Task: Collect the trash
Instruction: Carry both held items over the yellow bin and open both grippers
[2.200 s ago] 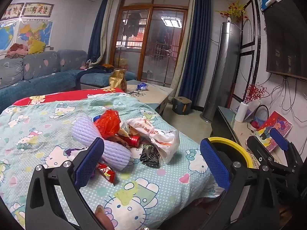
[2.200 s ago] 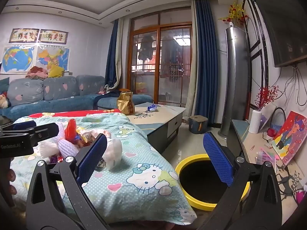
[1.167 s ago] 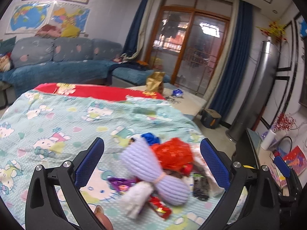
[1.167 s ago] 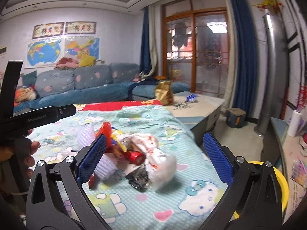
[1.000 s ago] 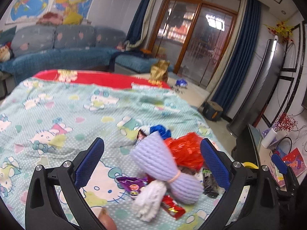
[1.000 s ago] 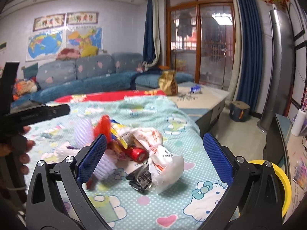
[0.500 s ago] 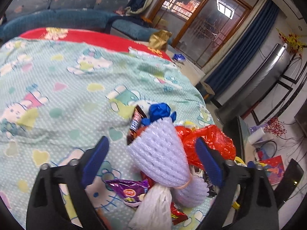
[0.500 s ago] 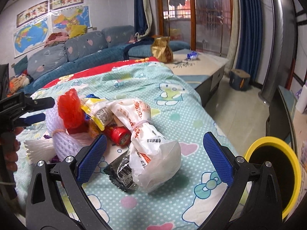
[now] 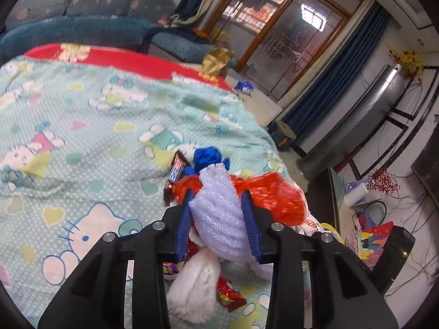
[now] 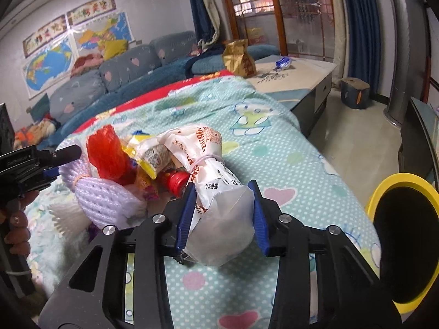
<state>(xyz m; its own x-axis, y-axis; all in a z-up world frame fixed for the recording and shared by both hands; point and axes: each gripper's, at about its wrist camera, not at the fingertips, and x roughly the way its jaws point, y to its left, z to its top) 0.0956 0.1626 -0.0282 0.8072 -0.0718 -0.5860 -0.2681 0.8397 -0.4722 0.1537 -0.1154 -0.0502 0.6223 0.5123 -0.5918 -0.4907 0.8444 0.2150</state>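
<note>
A trash pile lies on the Hello Kitty blanket. My left gripper is shut on a lilac foam net sleeve, with a red plastic bag, a blue wrapper and a candy bar wrapper just past it. My right gripper is shut on a white tied plastic bag. Beside the bag in the right wrist view lie the red plastic bag, a red bottle cap and the foam sleeve. The left gripper shows there at the left.
A yellow-rimmed black bin stands on the floor right of the bed. A low table with a gold bag is behind. A sofa lines the back wall. A red snack wrapper and white paper lie near me.
Both grippers came down onto the pile and closed: the left on the lilac foam sleeve, the right on the white tied bag.
</note>
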